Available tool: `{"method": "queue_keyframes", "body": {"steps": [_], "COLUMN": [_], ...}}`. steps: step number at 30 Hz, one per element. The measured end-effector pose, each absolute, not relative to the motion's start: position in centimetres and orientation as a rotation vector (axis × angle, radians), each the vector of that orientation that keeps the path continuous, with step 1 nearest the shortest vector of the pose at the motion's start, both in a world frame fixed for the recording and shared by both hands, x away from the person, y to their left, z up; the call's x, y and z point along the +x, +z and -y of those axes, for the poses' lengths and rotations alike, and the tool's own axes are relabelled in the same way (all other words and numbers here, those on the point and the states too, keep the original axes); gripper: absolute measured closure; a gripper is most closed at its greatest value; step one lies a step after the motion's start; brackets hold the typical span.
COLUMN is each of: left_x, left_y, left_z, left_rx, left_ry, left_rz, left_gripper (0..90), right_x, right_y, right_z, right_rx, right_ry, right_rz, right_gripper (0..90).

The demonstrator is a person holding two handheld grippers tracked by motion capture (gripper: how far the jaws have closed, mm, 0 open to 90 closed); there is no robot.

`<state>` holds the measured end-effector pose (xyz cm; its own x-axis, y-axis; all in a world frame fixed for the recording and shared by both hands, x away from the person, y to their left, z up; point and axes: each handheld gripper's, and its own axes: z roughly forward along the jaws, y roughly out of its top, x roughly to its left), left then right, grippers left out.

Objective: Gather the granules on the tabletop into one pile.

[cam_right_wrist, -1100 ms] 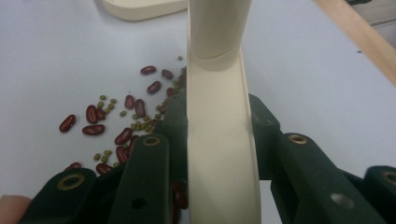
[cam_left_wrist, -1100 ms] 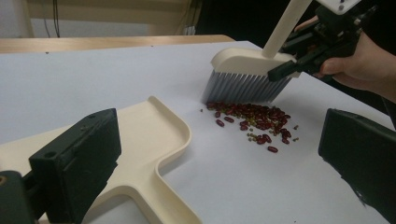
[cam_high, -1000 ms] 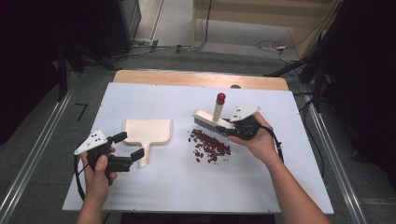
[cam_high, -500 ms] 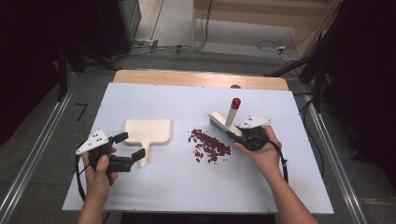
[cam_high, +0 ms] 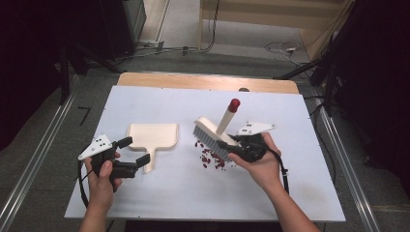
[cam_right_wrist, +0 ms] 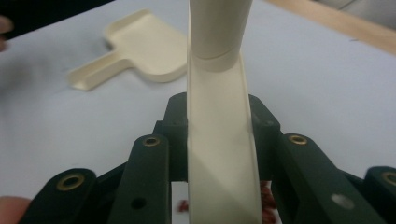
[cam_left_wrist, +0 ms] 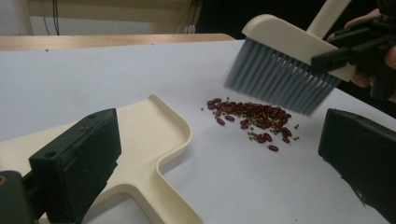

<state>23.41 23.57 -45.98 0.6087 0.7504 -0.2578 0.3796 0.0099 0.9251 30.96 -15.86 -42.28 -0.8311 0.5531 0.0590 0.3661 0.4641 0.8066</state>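
The right gripper [cam_high: 231, 146] and the brush [cam_high: 211, 137] clamped in it are farther left than half a second ago, back over the beans [cam_high: 211, 158]. A second ago the brush stands beyond the pile with its red-tipped handle upright; then it swings out to the pile's right; now its bristles hang over the pile's far edge, the handle leaning up and right.

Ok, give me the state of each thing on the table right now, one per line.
Brush: lifted, tilted, bristles over the beans.
Right gripper: shut on the brush.
Left gripper: open, jaws astride the dustpan handle, not gripping.
Dustpan: flat on the table, empty.
Red beans: loose pile on the table, unswept.
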Motion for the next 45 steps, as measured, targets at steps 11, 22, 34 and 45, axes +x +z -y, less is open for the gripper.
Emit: {"method": "queue_keyframes", "body": {"steps": [11,22,34,45], "left_x": [23.3,23.3,23.4,23.6], "left_y": [-45.9,-46.0,-46.0,-46.1], "left_z": [-23.7,-23.5,-23.6,-23.3], "left_rx": [1.599,1.601,1.602,1.611], "left_ry": [0.374,0.371,0.372,0.367], "left_rz": [-0.965,-0.963,-0.966,-0.964], "left_gripper": [0.0,0.0,0.0,0.0], "right_x": [30.8,33.5,34.4,33.2], "right_y": [-46.4,-46.7,-46.0,-43.7], "right_z": [13.1,15.9,17.8,14.0], "right_rx": [0.841,0.989,1.069,1.111], "right_ry": [1.268,1.186,1.174,1.333], "right_rz": [-2.642,-2.569,-2.502,-2.443], "right_gripper": [65.4,65.3,65.3,65.4]}}
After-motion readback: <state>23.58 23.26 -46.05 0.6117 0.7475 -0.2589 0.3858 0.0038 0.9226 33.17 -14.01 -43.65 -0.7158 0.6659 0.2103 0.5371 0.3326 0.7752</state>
